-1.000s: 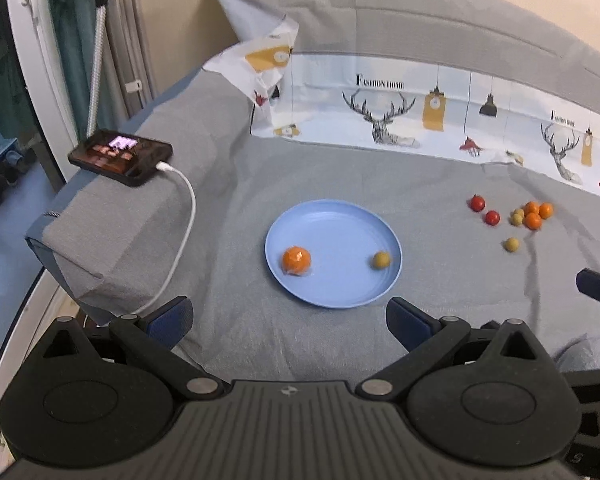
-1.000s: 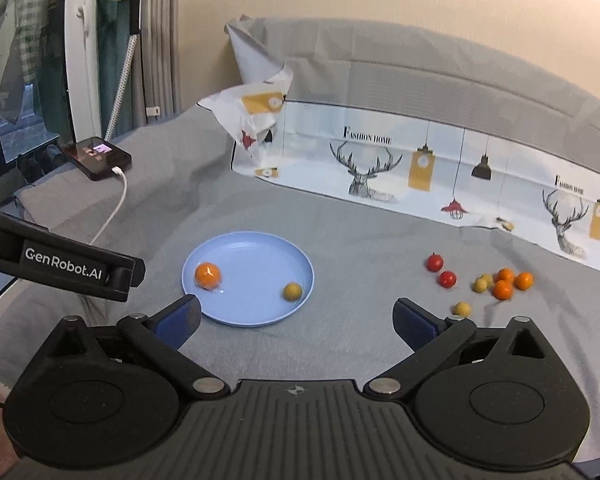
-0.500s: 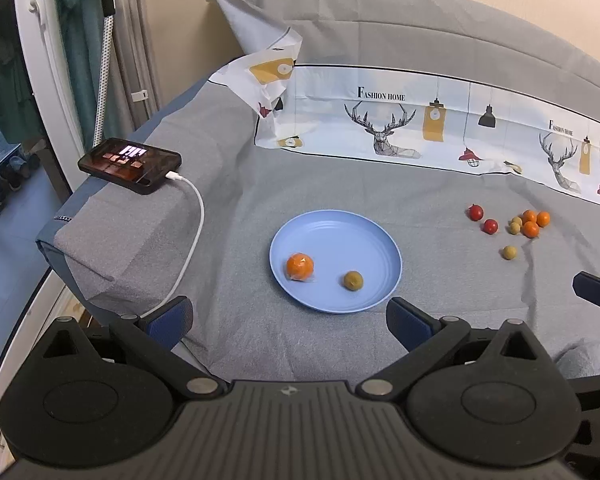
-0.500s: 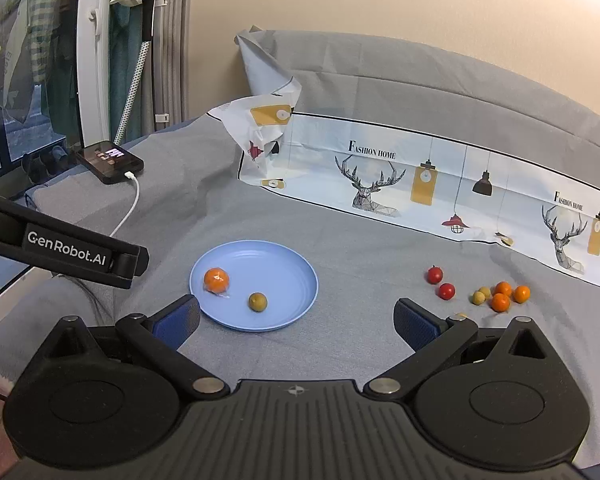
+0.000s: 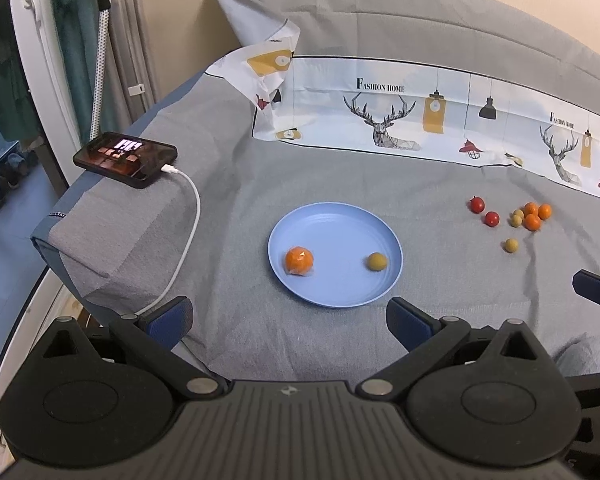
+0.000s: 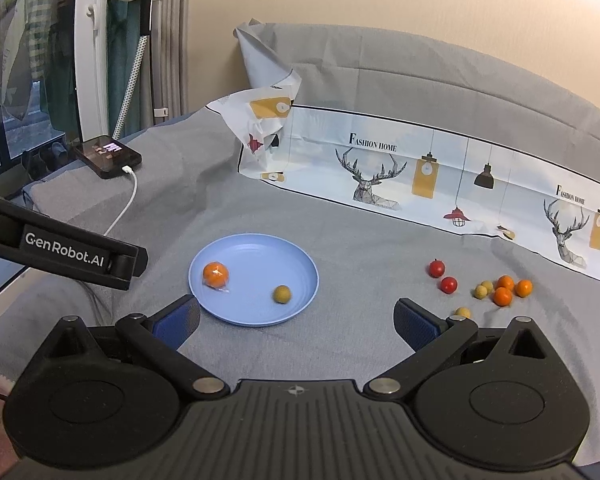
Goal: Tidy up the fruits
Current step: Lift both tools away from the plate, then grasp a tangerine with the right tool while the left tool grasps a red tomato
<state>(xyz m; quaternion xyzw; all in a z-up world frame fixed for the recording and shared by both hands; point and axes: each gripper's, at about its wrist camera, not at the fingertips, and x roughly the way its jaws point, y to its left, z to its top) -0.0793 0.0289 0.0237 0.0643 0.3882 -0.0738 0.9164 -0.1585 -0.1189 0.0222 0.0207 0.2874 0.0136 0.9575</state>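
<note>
A blue plate point(image 5: 340, 220) point(image 6: 260, 250) lies on the grey cloth and holds an orange fruit point(image 5: 299, 261) point(image 6: 215, 274) and a yellow-green fruit point(image 5: 377, 261) point(image 6: 281, 294). To the right lies a loose cluster: two red fruits point(image 5: 485, 212) point(image 6: 443, 277), several orange fruits point(image 5: 536, 215) point(image 6: 508, 289) and yellow-green ones point(image 5: 511, 245) point(image 6: 463, 313). My left gripper point(image 5: 290, 322) is open and empty, just short of the plate's near rim. My right gripper point(image 6: 296, 322) is also open and empty, right of the plate's near rim.
A phone point(image 5: 126, 153) point(image 6: 108, 156) on a white charging cable point(image 5: 188, 216) rests on the raised cloth at the left. A printed deer sheet point(image 5: 420, 120) point(image 6: 420, 172) stands along the back. The cloth edge drops off at the left.
Both grippers have pulled back and risen a little. The yellow-green fruit has rolled about inside the plate, left and then back to the right. Both stay open.
</note>
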